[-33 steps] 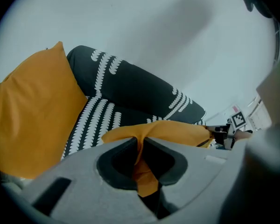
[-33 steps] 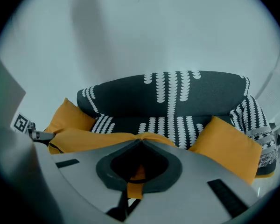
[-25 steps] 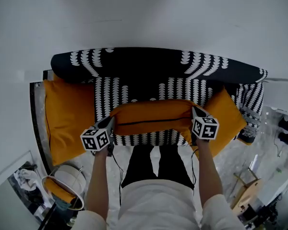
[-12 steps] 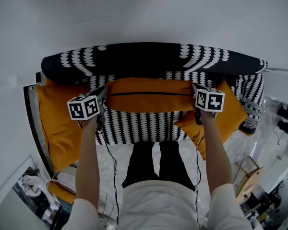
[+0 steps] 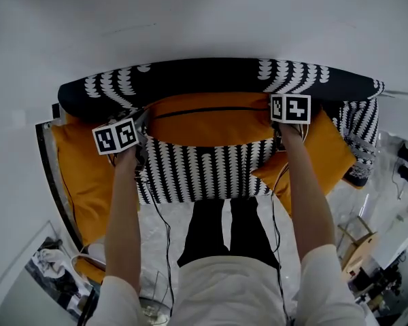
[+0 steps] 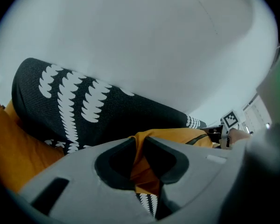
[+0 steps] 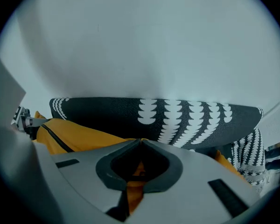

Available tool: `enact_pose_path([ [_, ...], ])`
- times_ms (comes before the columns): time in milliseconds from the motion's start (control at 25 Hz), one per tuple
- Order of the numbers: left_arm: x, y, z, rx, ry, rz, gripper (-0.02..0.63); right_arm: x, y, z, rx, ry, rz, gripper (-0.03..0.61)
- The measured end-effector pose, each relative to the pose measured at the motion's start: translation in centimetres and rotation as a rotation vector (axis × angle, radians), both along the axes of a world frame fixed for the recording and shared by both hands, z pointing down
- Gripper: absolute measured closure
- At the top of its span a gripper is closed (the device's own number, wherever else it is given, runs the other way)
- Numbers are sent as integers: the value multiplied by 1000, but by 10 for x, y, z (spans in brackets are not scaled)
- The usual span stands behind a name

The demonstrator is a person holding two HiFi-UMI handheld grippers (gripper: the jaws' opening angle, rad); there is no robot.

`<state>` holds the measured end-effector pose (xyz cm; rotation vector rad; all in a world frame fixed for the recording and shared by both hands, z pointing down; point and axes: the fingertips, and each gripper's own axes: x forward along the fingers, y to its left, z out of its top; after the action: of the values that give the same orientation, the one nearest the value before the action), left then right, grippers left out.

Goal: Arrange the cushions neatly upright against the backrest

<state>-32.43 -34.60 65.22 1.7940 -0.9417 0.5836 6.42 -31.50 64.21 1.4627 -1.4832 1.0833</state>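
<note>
The jaws of the left gripper [image 6: 139,141] pinch a fold of orange cover at one end of the middle cushion [image 5: 211,117]. They have just been opening a little, yet the fabric sits nipped between their tips. The jaws of the right gripper [image 7: 140,141] are closed tight on the cushion's other end. The cushion hangs between the two grippers with its long side level, against the backrest [image 5: 211,77] and above the patterned seat [image 5: 204,172]. Its dark zip [image 5: 190,111] runs along the top.

It looks light and soft, creasing where it is held. A pinch on loose cover alone may slip, so the corner seams at each end seem the surest hold.

A left cushion [image 5: 88,175] and a right cushion [image 5: 323,158] lie slumped at the seat's two ends, and both probably need standing up yet.
</note>
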Motion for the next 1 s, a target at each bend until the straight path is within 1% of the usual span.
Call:
enact_pose_path([
  [80, -3, -4, 1, 13, -7, -15, 522, 3, -7, 2, 8, 29, 17, 566],
  [160, -9, -12, -5, 65, -34, -39, 481, 8, -19, -5, 72, 59, 32, 565],
  [200, -12, -17, -9, 99, -54, -45, 476, 8, -24, -9, 107, 73, 27, 565],
  [240, -14, -21, -14, 129, -72, -44, 476, 8, -28, -13, 129, 85, 14, 565],
  [320, -16, -26, -21, 171, -107, -31, 476, 5, -30, -16, 142, 85, -14, 565],
  [480, -25, -30, -36, 220, -181, -12, 476, 4, -29, -27, 179, 53, 2, 565],
  [560, -31, -28, -46, 239, -205, -9, 476, 6, -26, -35, 194, 54, 8, 565],
  [680, -40, -19, -61, 265, -214, -28, 477, 7, -15, -54, 234, 37, 31, 566],
  [720, -42, -15, -68, 280, -214, -35, 483, 6, -9, -64, 261, 23, 41, 566],
  [800, -44, -4, -82, 324, -219, -38, 537, 0, 5, -87, 326, -4, 42, 566],
  [840, -43, 2, -90, 349, -221, -37, 553, -5, 14, -99, 360, -9, 32, 566],
  [920, -39, 14, -106, 390, -207, -40, 581, -14, 32, -120, 421, -12, 3, 568],
  [1000, -31, 29, -121, 423, -191, -35, 591, -24, 52, -138, 468, -42, -17, 569],
])
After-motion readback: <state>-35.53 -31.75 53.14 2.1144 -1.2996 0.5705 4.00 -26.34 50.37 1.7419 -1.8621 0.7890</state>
